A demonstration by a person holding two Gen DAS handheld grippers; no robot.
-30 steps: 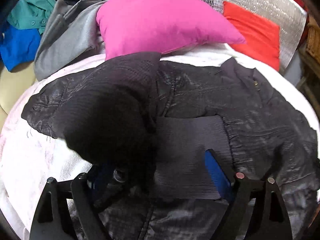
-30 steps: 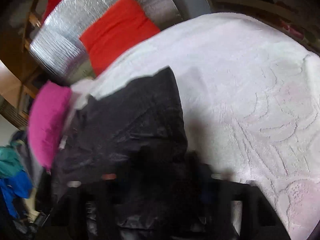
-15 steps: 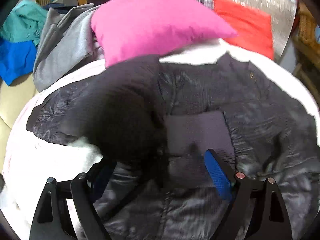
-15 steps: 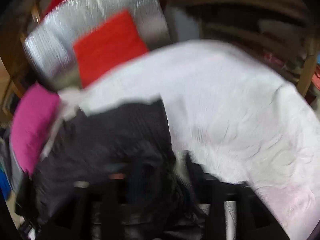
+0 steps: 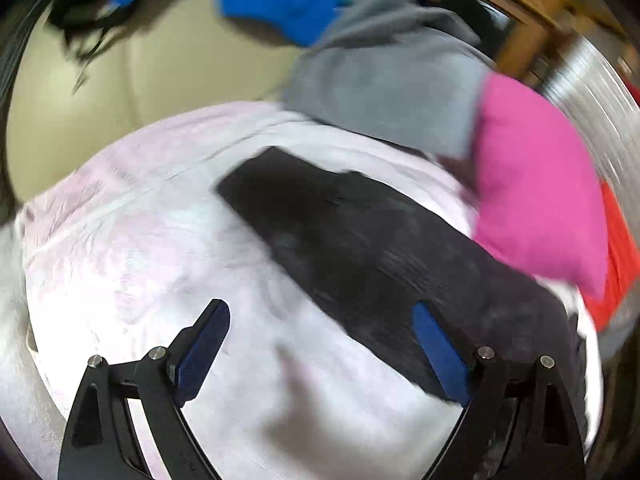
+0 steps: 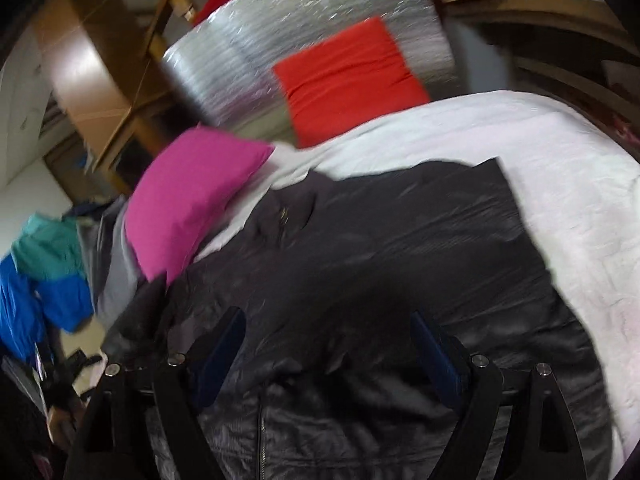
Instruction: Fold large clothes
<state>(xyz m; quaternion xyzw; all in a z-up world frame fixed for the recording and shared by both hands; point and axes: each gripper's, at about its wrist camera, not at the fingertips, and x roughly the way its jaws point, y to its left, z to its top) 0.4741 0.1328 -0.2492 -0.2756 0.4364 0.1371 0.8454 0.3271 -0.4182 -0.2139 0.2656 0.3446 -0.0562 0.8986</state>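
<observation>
Left gripper [image 5: 320,344] hangs over the pale, fuzzy bedspread [image 5: 132,264], blue-padded jaws spread wide and opening further, nothing caught between them, only soft white pile below. Its right pad sits over the edge of the black jacket [image 5: 360,236], where a long dark sleeve runs out flat across the cover; whether the pad touches the cloth, I cannot tell through the blur. Over on the other side, the right gripper [image 6: 326,344] stands just as wide above the jacket [image 6: 380,264] body, empty, the crinkled, faintly glossy shell lying between its pads, a zipper line running down near the lower edge. Beyond the jacket, a plump magenta pillow [image 6: 192,200] rests on the bedspread [image 6: 520,136], touching the garment's upper edge. A flat red cushion [image 6: 348,80] leans on a ribbed silver foil panel [image 6: 280,44] behind. Far left, a heap of grey, teal and blue clothes [image 6: 48,272] sits bunched.
</observation>
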